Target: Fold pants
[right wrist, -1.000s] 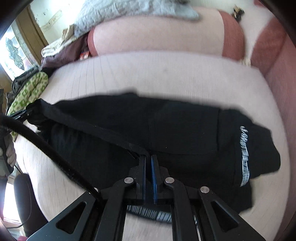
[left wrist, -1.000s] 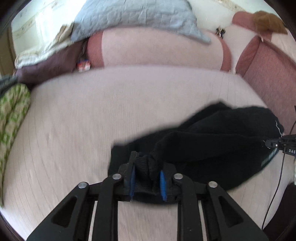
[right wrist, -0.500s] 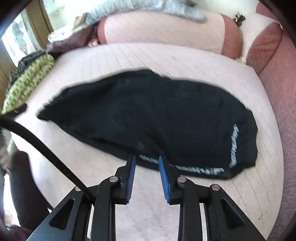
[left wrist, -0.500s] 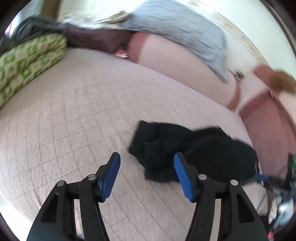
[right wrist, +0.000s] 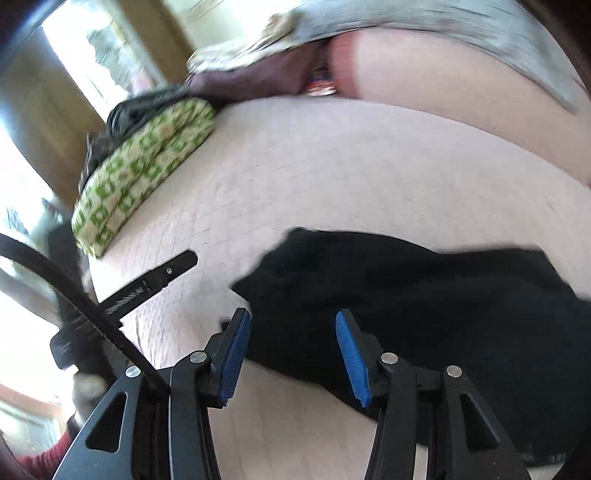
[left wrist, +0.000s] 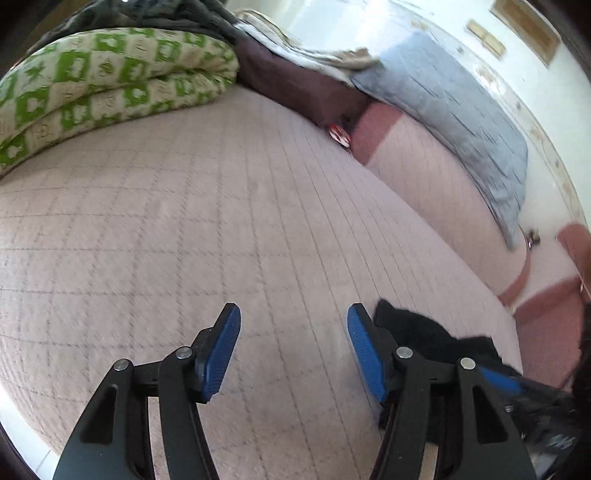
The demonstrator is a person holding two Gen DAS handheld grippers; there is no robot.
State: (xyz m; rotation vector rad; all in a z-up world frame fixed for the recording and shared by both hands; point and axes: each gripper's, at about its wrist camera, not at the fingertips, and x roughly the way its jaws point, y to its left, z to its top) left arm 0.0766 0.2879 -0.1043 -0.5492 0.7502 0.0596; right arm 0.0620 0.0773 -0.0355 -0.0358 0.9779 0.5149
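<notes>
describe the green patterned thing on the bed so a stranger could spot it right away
Start from the wide pink quilted bed. At its far left edge lies a folded quilt, doubled into two thick layers. Its cream cloth printed with green squares sets it apart from the dark clothes heaped above it.

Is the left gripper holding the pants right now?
No, the left gripper is open over bare bedspread, pants off beside it.

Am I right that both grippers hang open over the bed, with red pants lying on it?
Not quite: the pants are black, as the right wrist view shows. The left gripper and right gripper do hang open over the bed.
</notes>
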